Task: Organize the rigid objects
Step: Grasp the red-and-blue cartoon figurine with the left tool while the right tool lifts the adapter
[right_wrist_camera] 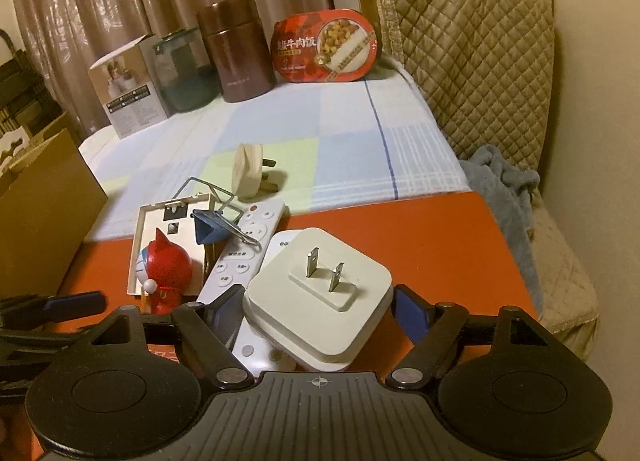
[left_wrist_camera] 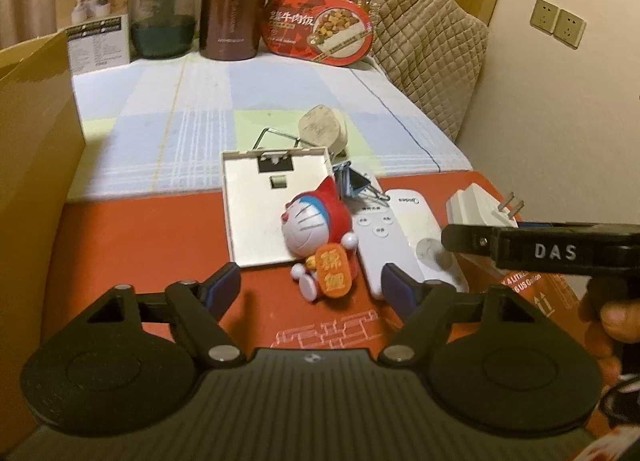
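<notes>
Two grippers were busy. My right gripper (right_wrist_camera: pixel 316 315) had its pads around the white square plug adapter (right_wrist_camera: pixel 318 293) near the right edge of the red board (right_wrist_camera: pixel 440 245), whether pressing I cannot tell; I should squeeze it centrally. My left gripper (left_wrist_camera: pixel 310 289) stood released before the red-hooded cat figurine (left_wrist_camera: pixel 316 233).

Both wrist views look down, close, sharing the toy figure (left_wrist_camera: pixel 316 239).

Checked cloth (left_wrist_camera: pixel 200 109) mid open; cardboard box (left_wrist_camera: pixel 36 133) blocks left, containers behind
</notes>
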Motion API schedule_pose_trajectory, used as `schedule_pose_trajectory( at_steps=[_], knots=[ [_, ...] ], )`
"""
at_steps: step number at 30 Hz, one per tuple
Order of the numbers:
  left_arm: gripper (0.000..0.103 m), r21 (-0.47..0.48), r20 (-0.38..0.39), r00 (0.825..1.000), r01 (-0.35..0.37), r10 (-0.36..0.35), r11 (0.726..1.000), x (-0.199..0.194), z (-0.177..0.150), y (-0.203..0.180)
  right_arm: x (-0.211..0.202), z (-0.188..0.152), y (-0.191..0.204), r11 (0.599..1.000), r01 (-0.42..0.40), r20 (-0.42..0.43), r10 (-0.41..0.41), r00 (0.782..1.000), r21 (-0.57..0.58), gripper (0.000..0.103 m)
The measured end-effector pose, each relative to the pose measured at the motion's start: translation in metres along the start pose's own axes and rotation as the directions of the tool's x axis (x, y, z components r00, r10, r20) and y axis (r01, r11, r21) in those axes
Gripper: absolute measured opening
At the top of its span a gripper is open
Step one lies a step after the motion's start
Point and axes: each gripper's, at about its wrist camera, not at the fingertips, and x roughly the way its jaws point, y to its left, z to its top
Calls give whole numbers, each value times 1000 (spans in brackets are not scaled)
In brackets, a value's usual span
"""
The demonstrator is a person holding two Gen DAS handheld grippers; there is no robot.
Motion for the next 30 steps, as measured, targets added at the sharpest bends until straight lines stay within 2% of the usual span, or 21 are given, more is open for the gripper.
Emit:
schedule_pose_trajectory(
  at_steps=[6,8,20,30],
  knots=[
    [55,36,43,999,-4,3,999,12,8,-6,-2,1,0,1000,5,3,-5,1000,8,76],
    [46,49,57,998,-16,13,999,15,10,-7,-2,1,-1,1000,7,4,-7,1000,11,76],
    [41,91,65,997,-35,29,995,29,12,-11,-2,2,5,1000,-6,-1,6,1000,8,76],
    [40,76,16,1000,-27,26,997,-15,-19,0,-14,4,28,999,-39,23,40,999,-32,76]
  ],
)
